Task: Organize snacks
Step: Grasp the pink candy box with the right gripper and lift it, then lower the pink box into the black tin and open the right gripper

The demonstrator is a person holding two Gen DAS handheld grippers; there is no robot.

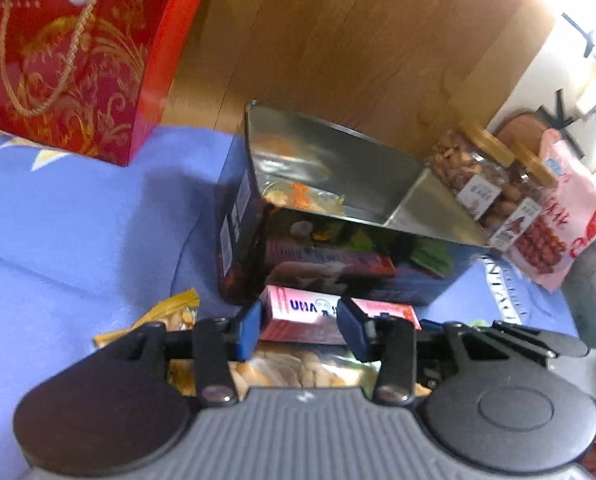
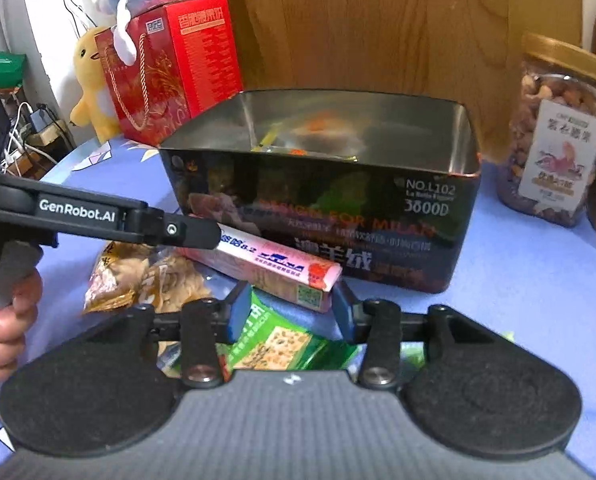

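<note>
A dark metal tin (image 2: 325, 208) stands open on the blue cloth, with a few snacks inside; it also shows in the left wrist view (image 1: 337, 216). A pink UHA candy box (image 1: 317, 314) lies in front of it, raised off the cloth. My left gripper (image 1: 299, 326) is shut on one end of this pink box (image 2: 274, 266), seen from the side in the right wrist view. My right gripper (image 2: 286, 314) is open above a green snack packet (image 2: 274, 344), just in front of the pink box. A yellow packet of chips (image 2: 146, 280) lies to the left.
A red gift box (image 2: 174, 64) with plush toys stands at the back left. Jars of nuts (image 2: 557, 132) stand to the right of the tin, with a pink bag of snacks (image 1: 565, 216) beside them. A wooden headboard (image 2: 377, 28) is behind.
</note>
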